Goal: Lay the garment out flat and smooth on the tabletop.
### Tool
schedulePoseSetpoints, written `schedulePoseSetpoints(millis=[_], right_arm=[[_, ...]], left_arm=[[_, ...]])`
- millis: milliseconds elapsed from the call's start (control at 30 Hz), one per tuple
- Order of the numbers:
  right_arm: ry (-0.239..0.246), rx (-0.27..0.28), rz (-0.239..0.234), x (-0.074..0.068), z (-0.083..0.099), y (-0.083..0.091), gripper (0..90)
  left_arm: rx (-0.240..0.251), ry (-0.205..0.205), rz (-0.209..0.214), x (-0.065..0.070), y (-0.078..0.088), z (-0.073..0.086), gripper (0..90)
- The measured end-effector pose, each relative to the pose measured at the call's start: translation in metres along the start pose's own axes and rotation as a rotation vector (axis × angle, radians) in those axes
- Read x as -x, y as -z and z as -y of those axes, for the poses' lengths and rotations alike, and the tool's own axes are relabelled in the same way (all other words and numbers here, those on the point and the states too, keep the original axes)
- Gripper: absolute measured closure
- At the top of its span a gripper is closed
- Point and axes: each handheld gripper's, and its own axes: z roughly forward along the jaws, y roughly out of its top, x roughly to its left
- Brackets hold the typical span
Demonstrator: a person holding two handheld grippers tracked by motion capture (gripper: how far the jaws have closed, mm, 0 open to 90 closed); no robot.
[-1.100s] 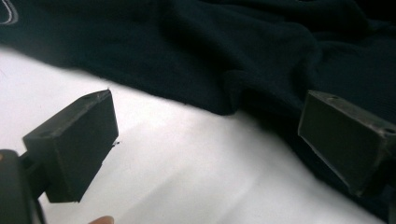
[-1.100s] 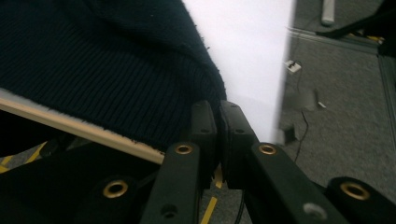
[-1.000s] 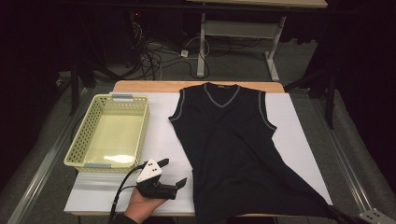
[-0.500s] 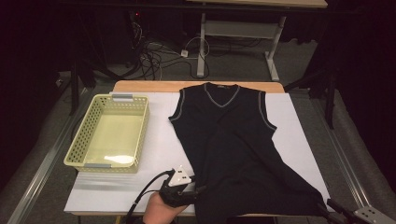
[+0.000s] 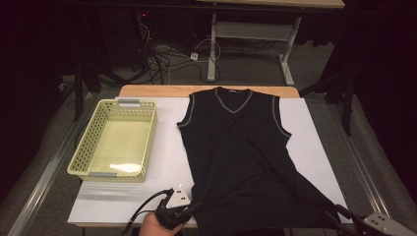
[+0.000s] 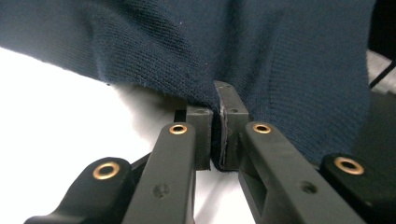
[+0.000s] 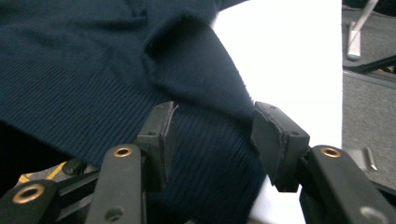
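Right, my left tool [image 5: 189, 210] is pinched tight on the near left hem corner of the dark navy knit sleeveless V-neck vest [image 5: 241, 157]; its jaws have just been closing and the left gripper view shows the fabric [image 6: 261, 60] caught between the pads. My right tool [image 7: 212, 140] has just been opening: its jaws stand apart astride the ribbed hem at the near right corner, pads not pressing on it. The vest lies mostly flat on the white-covered counter [image 5: 314, 147], neckline at the far edge, hem toward me, a diagonal crease running across it. I'd judge it light, soft, limp and stretchy, so it'll sag and drag; the thicker ribbed hem and corners look the best hold. A pale yellow perforated plastic basket [image 5: 78, 162] sits left of it, apart.
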Motion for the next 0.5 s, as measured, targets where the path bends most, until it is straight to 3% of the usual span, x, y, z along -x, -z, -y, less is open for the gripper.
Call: schedulePoseSetpoints(millis=[233,367,500], right_arm=[[0.031,-0.005,-0.053,-0.010,-0.013,-0.021,47.3],[0.045,-0.011,-0.087,-0.019,-0.019,-0.031,46.9],[0.061,-0.014,-0.115,-0.028,-0.024,-0.039,46.6]], left_arm=[[-0.005,0.044,-0.044,-0.005,0.031,0.030,83.7],[0.012,0.094,-0.076,-0.015,0.050,0.045,83.6],[0.020,0.122,-0.082,-0.021,0.051,0.049,82.3]])
